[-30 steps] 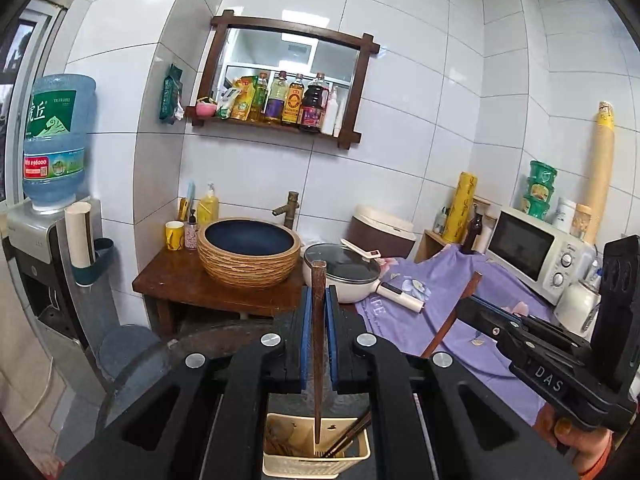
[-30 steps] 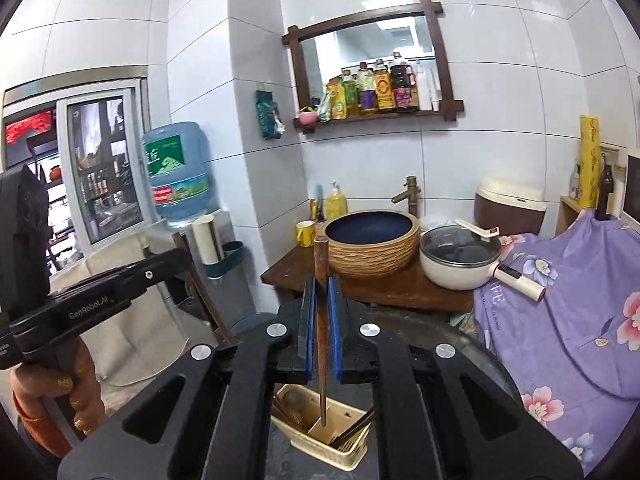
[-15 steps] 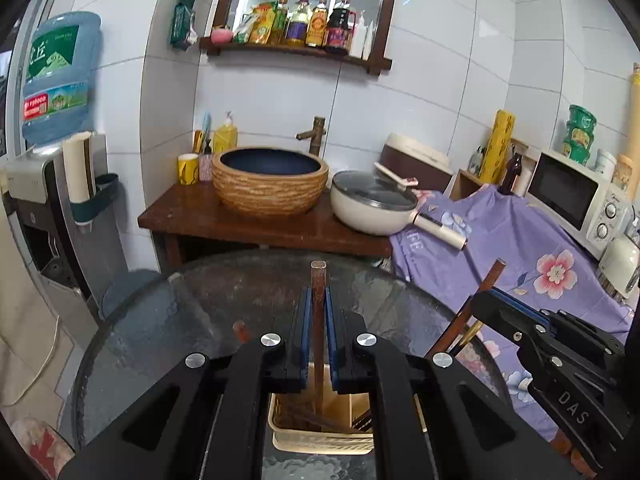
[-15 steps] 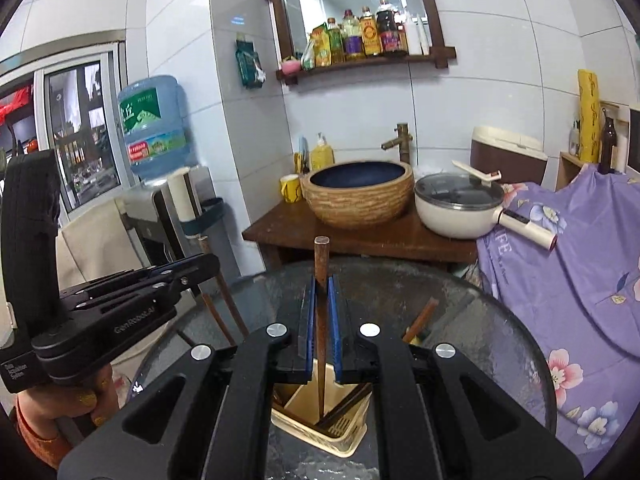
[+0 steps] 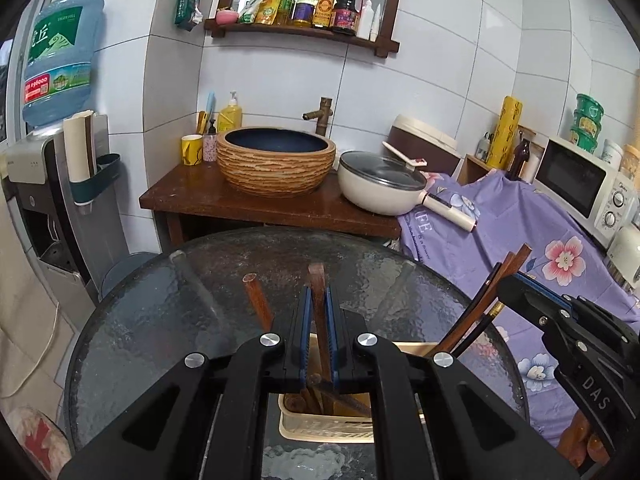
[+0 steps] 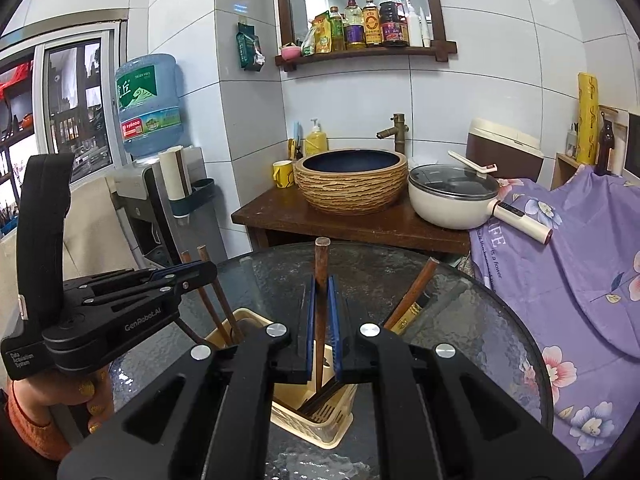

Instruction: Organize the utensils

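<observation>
My left gripper (image 5: 316,300) is shut on a brown wooden utensil handle (image 5: 318,280) that stands upright over a cream slotted utensil holder (image 5: 328,426) on the round glass table (image 5: 160,320). My right gripper (image 6: 322,292) is shut on another brown wooden handle (image 6: 321,260), its lower end inside the same holder (image 6: 316,412). Several other wooden handles (image 5: 256,300) lean in the holder. Each gripper shows in the other's view: the right gripper (image 5: 516,284) at the right, the left gripper (image 6: 200,272) at the left.
Beyond the table stand a wooden stand with a woven basin (image 5: 276,160) and a white pan (image 5: 380,184). A purple flowered cloth (image 5: 520,232) covers the counter on the right, with a microwave (image 5: 580,184). A water dispenser (image 5: 52,140) stands left.
Both grippers have come down toward the holder with their handles. The view tilted from the wall down to the glass table, and the holder is now close under both grippers.
</observation>
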### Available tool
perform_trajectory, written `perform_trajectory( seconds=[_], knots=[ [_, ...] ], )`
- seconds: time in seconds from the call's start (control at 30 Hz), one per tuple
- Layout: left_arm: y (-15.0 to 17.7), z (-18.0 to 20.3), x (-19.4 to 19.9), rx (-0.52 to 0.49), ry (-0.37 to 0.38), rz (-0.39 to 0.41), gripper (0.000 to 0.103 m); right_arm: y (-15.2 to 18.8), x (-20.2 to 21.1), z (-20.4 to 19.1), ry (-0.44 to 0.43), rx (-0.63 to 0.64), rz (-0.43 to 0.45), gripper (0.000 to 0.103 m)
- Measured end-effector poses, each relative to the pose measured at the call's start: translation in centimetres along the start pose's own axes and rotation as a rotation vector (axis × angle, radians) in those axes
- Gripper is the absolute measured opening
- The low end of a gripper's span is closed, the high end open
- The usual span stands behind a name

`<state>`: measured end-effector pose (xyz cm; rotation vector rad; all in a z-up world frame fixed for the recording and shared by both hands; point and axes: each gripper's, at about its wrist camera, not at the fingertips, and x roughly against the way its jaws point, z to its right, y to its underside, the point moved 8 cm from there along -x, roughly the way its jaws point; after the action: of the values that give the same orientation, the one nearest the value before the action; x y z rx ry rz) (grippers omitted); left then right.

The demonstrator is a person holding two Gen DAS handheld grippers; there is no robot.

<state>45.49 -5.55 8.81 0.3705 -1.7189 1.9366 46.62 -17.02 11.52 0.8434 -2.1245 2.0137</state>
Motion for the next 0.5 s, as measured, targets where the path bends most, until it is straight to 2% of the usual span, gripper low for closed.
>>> perform_trajectory(
  seconds=[0.07,0.13,0.2,0.27,0.4,0.5],
  knots=[
    [-0.2,0.2,0.6,-0.018,-0.004,0.021,0.012,-0.3,0.3,0.2,-0.006,-0.009,0.017,0.008],
    [-0.6,0.4,1.7,-0.030,-0.001,0.052,0.028,-0.5,0.8,0.2,-0.009,-0.005,0.031,0.009],
    [-0.8,0.3,2.9,-0.016,0.007,0.083,0.043,-0.7,1.4,0.2,-0.007,0.005,0.043,0.017],
    [-1.0,0.0,4.1,-0.006,0.012,0.115,0.050,-0.9,2.2,0.2,-0.017,0.001,0.063,0.041],
    [-0.4,-0.7,7.2,-0.008,-0.004,0.183,0.072,-0.9,4.3,0.4,-0.014,-0.005,0.104,0.044],
    [1.0,-1.2,9.2,0.006,0.015,0.211,0.084,0.1,5.9,0.2,-0.001,0.004,0.117,0.054]
  ],
)
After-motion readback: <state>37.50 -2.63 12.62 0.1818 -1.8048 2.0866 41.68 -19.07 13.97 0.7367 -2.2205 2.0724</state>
